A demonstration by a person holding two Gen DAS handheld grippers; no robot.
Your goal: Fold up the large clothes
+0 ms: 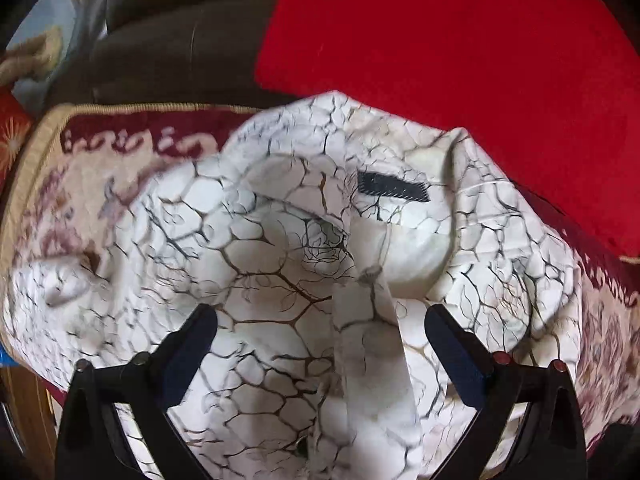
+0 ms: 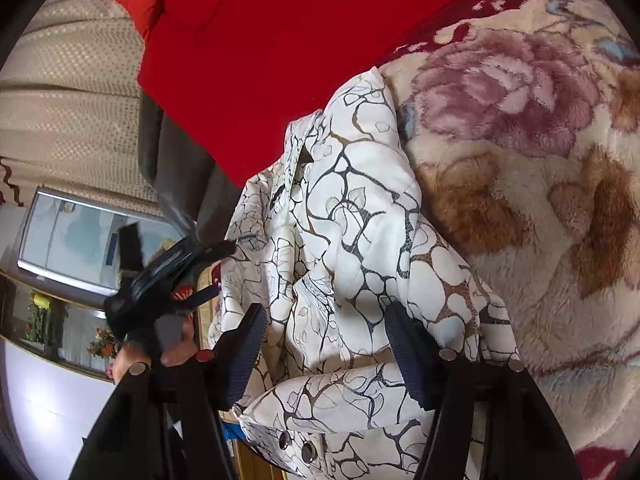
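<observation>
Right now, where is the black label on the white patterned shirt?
In the left wrist view, the black label sits inside the collar of the shirt, right of centre, just below the red cushion and above the open left tool.

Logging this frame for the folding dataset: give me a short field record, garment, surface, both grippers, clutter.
garment: white shirt with dark vein print, crumpled, not yet folded flat
label: black tag visible inside the collar area
surface: floral plush blanket, cream and maroon
left gripper: open, above the shirt, nothing pinched
right gripper: open, fabric between the fingers, pads not pressing
clutter: red cushion behind the shirt
snaps: two round fasteners at the shirt's near edge
</observation>
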